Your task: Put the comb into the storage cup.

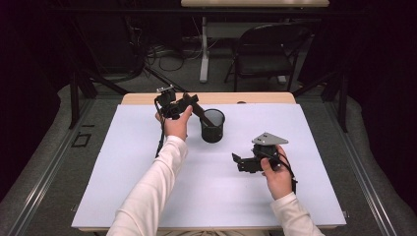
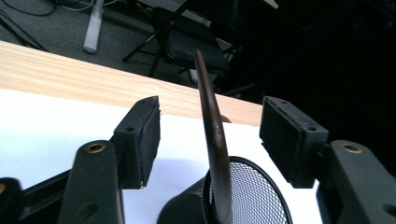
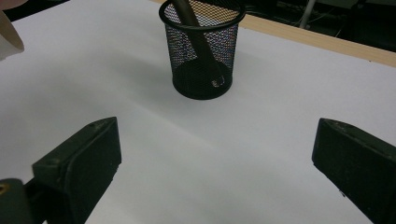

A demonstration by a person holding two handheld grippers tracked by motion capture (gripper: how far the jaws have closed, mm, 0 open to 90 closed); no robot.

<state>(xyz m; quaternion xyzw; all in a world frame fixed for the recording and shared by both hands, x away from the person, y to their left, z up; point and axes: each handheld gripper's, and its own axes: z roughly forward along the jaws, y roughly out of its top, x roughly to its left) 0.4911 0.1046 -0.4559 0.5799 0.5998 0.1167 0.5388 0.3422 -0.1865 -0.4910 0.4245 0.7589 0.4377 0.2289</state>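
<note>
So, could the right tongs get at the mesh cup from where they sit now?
Probably yes. The right tongs stand open and empty, facing the mesh cup across bare white table. One catch: the left tongs hover by the cup's far rim, around the dark utensil leaning out.

A lab or recording studio is suggested rather than a home. Beyond the jaws of the left gripper view, a light wooden bench [image 2: 70,74] is seen, covered with a plain white sheet [image 1: 211,187], and past its far edge a black folding chair [image 1: 265,51] and the white leg of a second table [image 1: 203,49] are set on grey carpet. Loose cables [image 1: 162,56] are left lying on the floor beside that leg. The bench is flanked by black stands [image 1: 74,93] and dark drapes, by which the surroundings are blacked out.
</note>
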